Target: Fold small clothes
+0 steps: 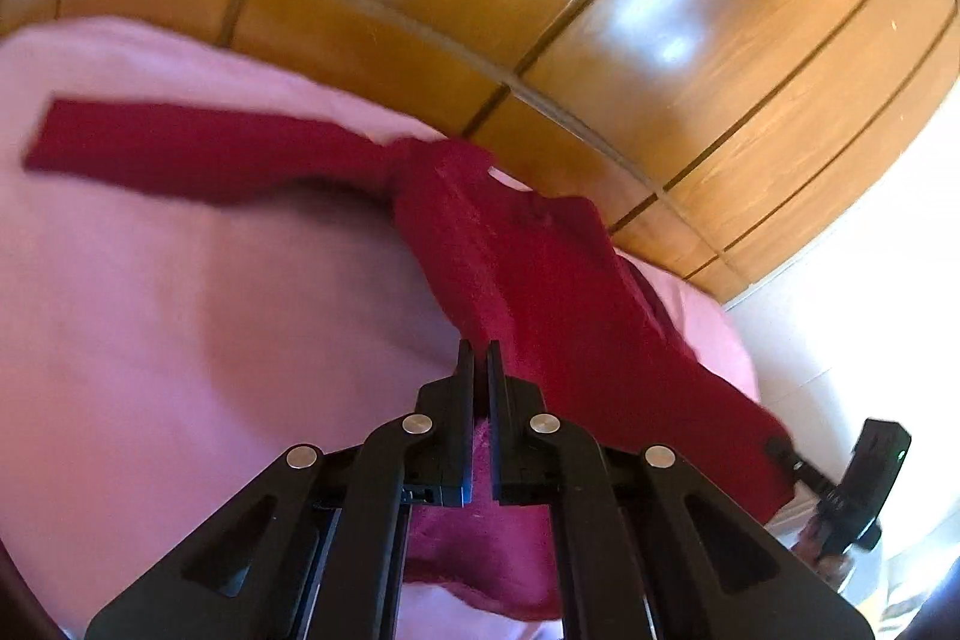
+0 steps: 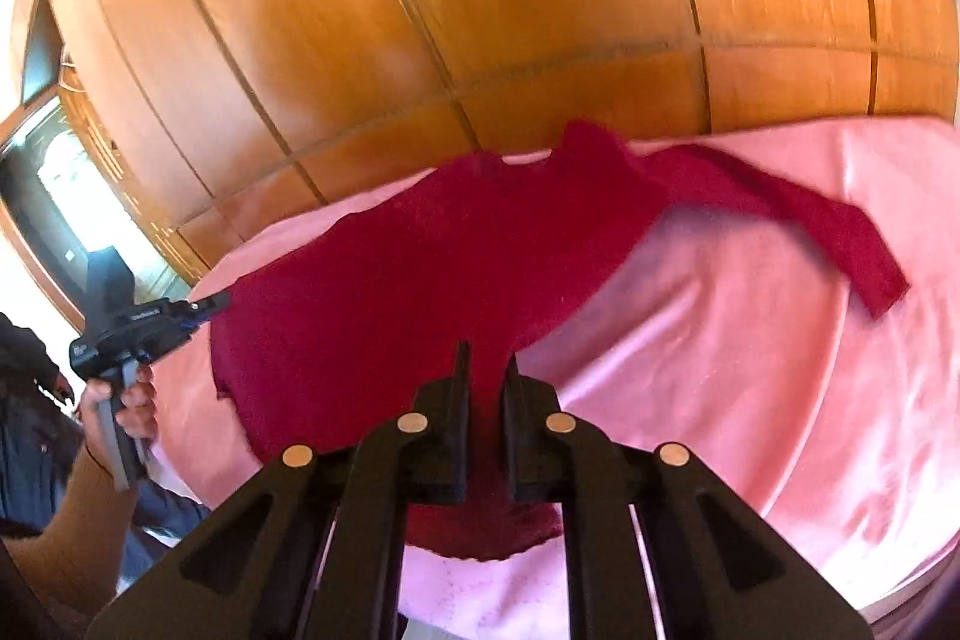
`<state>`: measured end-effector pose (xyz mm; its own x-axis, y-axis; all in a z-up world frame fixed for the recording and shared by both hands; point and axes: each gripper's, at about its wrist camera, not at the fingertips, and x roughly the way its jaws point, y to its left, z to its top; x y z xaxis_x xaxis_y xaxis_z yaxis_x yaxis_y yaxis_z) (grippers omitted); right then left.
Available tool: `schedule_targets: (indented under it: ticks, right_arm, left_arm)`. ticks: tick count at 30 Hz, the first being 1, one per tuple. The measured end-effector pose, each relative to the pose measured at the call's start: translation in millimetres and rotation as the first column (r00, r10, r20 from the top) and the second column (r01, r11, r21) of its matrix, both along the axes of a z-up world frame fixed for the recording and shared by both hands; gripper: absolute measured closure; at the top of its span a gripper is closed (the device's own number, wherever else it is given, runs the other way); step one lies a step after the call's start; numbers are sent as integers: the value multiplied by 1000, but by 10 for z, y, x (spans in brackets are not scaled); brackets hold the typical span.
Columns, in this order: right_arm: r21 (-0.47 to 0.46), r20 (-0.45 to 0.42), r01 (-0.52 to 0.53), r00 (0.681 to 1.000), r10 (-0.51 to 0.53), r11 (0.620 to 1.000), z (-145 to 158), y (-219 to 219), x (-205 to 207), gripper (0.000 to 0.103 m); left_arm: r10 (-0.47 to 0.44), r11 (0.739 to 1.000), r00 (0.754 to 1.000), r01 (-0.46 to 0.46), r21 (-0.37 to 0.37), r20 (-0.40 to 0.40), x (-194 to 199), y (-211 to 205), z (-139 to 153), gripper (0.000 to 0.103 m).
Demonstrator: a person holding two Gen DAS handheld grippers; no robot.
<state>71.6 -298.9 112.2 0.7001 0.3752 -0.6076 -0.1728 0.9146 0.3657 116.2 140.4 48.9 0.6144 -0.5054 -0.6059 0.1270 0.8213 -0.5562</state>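
where the left wrist view opens, left gripper (image 1: 480, 358) fingers pinched shut on the hem of the red sweater (image 1: 540, 292), centre frame, raised over the pink bed sheet (image 1: 180, 310); sleeve trails upper left. soft, light, limp knit: hold at hem corners. right wrist view: right gripper (image 2: 486, 370) fingers likewise closed on the hem; adds a hand (image 2: 129, 406) at left edge.

Sweater (image 2: 420, 268) on sheet (image 2: 750, 370) (before panelling (image 2: 480, 10))

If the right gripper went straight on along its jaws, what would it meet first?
Probably the red sweater that the right gripper already pinches; its body spreads directly ahead over the pink sheet. Depth is unclear.
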Motion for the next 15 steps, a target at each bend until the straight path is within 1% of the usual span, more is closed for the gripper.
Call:
schedule_targets:
  ticks: [1, 2, 3, 4, 5, 6, 7, 8, 9, 10, 12, 13, 14, 15]
  right_arm:
    - [-12, -18, 12, 1000, -12, 1000, -77, -32, -45, 96]
    - [-20, -47, 28, 998, -29, 999, -200, -69, -57, 96]
    - [-22, -73, 43, 996, -44, 999, -302, -108, -31, 96]
    - [-24, -118, 70, 990, -73, 997, -481, -177, -31, 96]
    - [-25, -159, 94, 983, -96, 995, -635, -232, -23, 96]
    - [-18, -198, 110, 974, -111, 994, -776, -281, -26, 96]
    - [-9, -244, 126, 962, -125, 992, -935, -323, -32, 95]
    - [-6, -271, 142, 953, -138, 990, -1061, -377, -21, 95]
    - [-1, -303, 156, 941, -149, 988, -1206, -417, -40, 94]
    - [1, -314, 164, 937, -156, 986, -1261, -414, -45, 89]
    - [19, -338, 191, 925, -173, 981, -1391, -463, -14, 77]
    - [28, -343, 204, 922, -182, 979, -1447, -500, -14, 64]
    - [29, -347, 214, 918, -191, 976, -1502, -483, 103, 63]
    - [26, -345, 217, 918, -195, 976, -1528, -487, 126, 63]
  left_arm:
    - [-14, 1000, 1000, 14, 11, -12, -60, 59, -4, 101]
    - [-25, 1000, 1000, 25, 0, -16, -115, 114, -42, 101]
    - [-18, 1000, 1000, 18, -5, -13, -182, 174, -93, 101]
    - [1, 1000, 1000, -1, 13, -21, -252, 241, -183, 95]
    - [4, 1000, 999, -3, 18, -38, -285, 312, -284, 88]
    - [17, 1000, 998, -16, 12, -61, -316, 374, -393, 69]
    - [64, 998, 993, -63, 12, -98, -369, 459, -543, 59]
    - [89, 996, 989, -89, 9, -119, -399, 509, -662, 59]
    - [95, 995, 986, -97, -6, -140, -428, 565, -772, 59]
    - [94, 994, 980, -103, -42, -178, -472, 614, -923, 59]
    - [93, 992, 974, -109, -69, -204, -518, 613, -1072, 59]
    - [93, 992, 971, -108, -60, -219, -519, 595, -1161, 59]
    - [86, 993, 970, -102, -59, -229, -517, 544, -1221, 59]
    - [66, 994, 970, -85, -75, -236, -516, 492, -1268, 59]
